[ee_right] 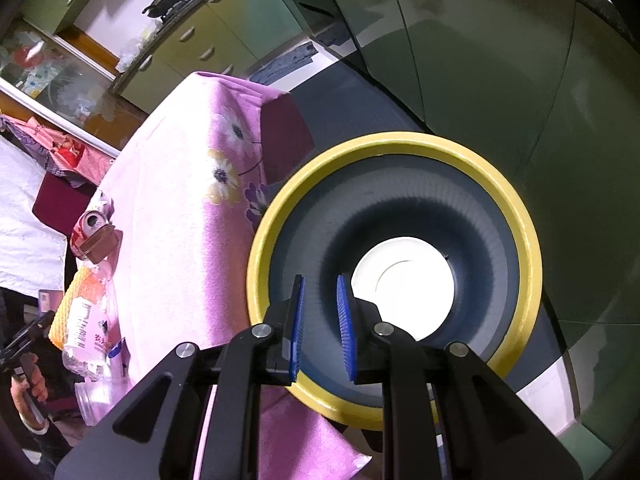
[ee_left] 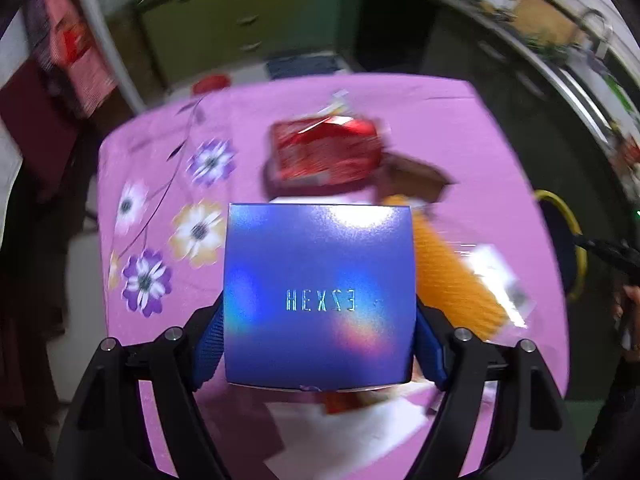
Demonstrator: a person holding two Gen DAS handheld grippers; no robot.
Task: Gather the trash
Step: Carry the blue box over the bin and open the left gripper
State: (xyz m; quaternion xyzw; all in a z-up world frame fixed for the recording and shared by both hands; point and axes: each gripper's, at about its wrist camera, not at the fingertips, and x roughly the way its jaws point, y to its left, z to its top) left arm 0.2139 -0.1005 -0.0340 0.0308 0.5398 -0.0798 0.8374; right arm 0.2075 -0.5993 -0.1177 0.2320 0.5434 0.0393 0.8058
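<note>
My left gripper (ee_left: 320, 320) is shut on a shiny blue box (ee_left: 318, 280) printed with silver letters, its blue pads pressing both sides, and holds it above the pink flowered tablecloth (ee_left: 160, 140). Behind the box lie a crumpled red packet (ee_left: 324, 152), a brown piece (ee_left: 416, 180) and an orange netted bottle (ee_left: 452, 280) with a clear label. My right gripper (ee_right: 320, 280) hangs over the mouth of a dark bin with a yellow rim (ee_right: 520, 220) beside the table; its pads are all but shut with nothing between them. Something white (ee_right: 404, 280) lies at the bin's bottom.
White paper (ee_left: 352, 432) lies on the cloth under the box. A red lid (ee_left: 210, 84) sits at the far table edge. The bin's rim (ee_left: 568, 224) shows off the table's right side. Green cabinets (ee_right: 200, 40) line the wall. A person's hand (ee_right: 28, 384) shows at lower left.
</note>
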